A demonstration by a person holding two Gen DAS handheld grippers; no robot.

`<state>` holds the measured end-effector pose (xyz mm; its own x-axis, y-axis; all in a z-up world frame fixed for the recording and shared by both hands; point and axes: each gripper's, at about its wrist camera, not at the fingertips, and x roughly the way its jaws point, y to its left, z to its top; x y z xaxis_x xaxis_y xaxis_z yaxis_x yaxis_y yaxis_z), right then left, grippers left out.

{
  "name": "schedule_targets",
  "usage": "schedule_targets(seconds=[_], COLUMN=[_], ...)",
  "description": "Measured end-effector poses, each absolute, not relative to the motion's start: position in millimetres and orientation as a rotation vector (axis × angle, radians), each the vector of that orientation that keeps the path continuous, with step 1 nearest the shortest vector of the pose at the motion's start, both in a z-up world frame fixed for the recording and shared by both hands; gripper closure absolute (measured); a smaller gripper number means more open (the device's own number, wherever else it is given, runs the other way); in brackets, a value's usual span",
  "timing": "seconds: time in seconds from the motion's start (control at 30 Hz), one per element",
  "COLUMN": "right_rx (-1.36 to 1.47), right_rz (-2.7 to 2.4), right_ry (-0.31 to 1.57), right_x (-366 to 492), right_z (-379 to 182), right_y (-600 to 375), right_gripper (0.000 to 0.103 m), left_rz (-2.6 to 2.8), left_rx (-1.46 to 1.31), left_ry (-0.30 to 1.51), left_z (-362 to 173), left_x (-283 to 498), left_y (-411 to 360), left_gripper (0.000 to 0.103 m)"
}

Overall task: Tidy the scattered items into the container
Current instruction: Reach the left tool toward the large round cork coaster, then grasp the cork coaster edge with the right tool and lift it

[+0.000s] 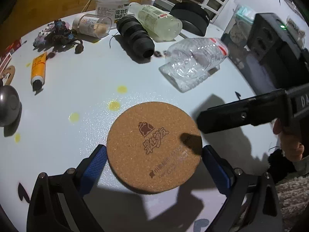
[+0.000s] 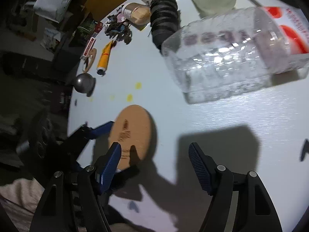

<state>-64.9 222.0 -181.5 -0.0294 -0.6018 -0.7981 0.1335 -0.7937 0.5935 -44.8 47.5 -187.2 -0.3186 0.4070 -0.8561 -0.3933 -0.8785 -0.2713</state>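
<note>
Left wrist view: the left hand-held gripper (image 1: pixel 154 160) is spread wide, its blue pads (image 1: pixel 94 164) touching opposite edges of a round cork coaster (image 1: pixel 154 145) that lies flat on the white worktop (image 1: pixel 77 77); whether it grips firmly cannot be told. A crushed clear bottle (image 1: pixel 193 61), a black ribbed tube (image 1: pixel 135 36) and an orange tube (image 1: pixel 38 67) lie beyond.

Right wrist view: the right hand-held gripper (image 2: pixel 154 166) is spread apart and holds nothing, hovering over bare worktop just beside the coaster (image 2: pixel 133 133). The clear bottle (image 2: pixel 231 54) lies ahead.
</note>
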Motion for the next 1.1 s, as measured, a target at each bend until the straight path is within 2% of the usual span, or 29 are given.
schedule_targets(seconds=[0.1,0.17,0.2,0.23,0.3,0.5,0.6,0.93,1.0,1.1], right_rx=[1.757,1.758,1.761,1.769,1.793,1.873,1.876,1.809,1.795,1.774], right_rz=[-1.835,-1.816,-1.798,-1.782,-1.762,-1.668,-1.646,-1.668,-1.668,-1.674], right_ry=[-0.544,-0.582,-0.607,-0.633,-0.684,-0.822,-0.863,-0.898,-0.911,-0.934], right_x=[-72.9,-78.2,-80.1,-82.3,-85.7,-88.1,-85.7,-86.0,-85.8,-85.9], right_z=[-185.1,-187.0,-188.4,-190.3,-194.7,-210.1,-213.0,-202.9,-201.1,-196.8], right_y=[213.0,207.4,205.5,203.5,201.7,204.5,205.9,203.9,202.5,200.7], right_gripper=[0.031,0.047,0.060,0.068,0.074,0.075,0.079,0.088,0.090,0.092], left_rz=[2.206,2.204,2.203,2.202,2.197,2.178,2.177,2.143,2.169,2.230], left_rx=[-1.434,-1.427,-1.424,-1.420,-1.414,-1.397,-1.388,-1.457,-1.444,-1.393], left_ry=[-0.048,-0.056,-0.061,-0.066,-0.082,-0.097,-0.086,-0.186,-0.165,-0.041], left_z=[-187.0,-186.7,-187.0,-187.2,-187.3,-188.4,-188.6,-185.5,-181.6,-172.9], left_x=[-43.6,-43.5,-43.2,-42.9,-43.1,-42.8,-41.3,-49.2,-46.4,-39.2], left_y=[45.2,44.3,44.0,43.6,41.7,38.5,38.0,24.2,21.8,27.8], left_gripper=[0.005,0.005,0.005,0.005,0.005,0.005,0.005,0.005,0.005,0.005])
